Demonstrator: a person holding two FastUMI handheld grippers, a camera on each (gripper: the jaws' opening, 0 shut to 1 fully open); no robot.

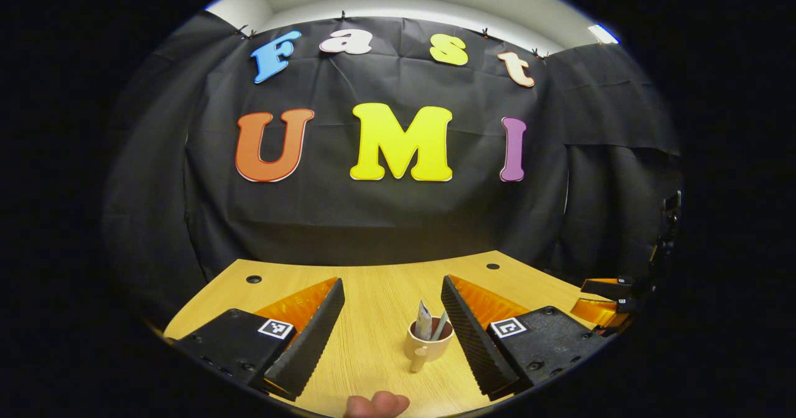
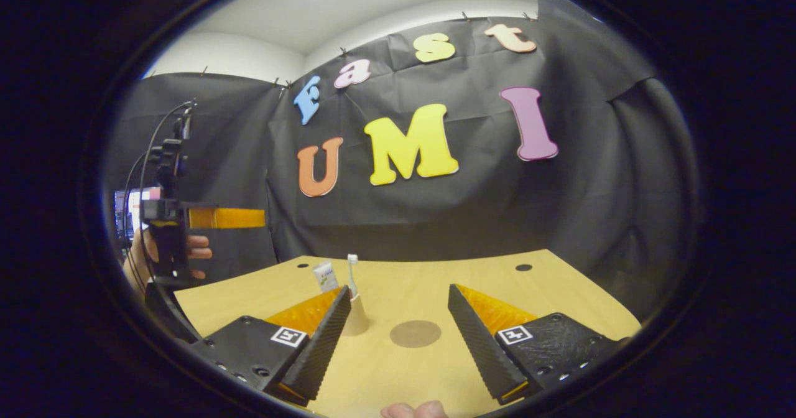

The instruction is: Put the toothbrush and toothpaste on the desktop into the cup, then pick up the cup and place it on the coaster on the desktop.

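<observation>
Already holding toothbrush [image 2: 352,272] and toothpaste [image 2: 325,276], the cup [image 1: 428,342] stands beside the coaster [image 2: 415,333]; both hand-held grippers, left [image 1: 393,325] and right [image 2: 398,328], gape wide, and a clumsy grab could topple it.

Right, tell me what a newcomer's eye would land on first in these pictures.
First the cream cup on the wooden desktop, handle toward the camera, with the toothpaste and toothbrush standing in it, just ahead of the open left gripper. Next the round brown coaster, bare on the desktop to the cup's right, between the fingers of the open right gripper. Farther left in the right gripper view, a hand holds the other gripper raised.
</observation>
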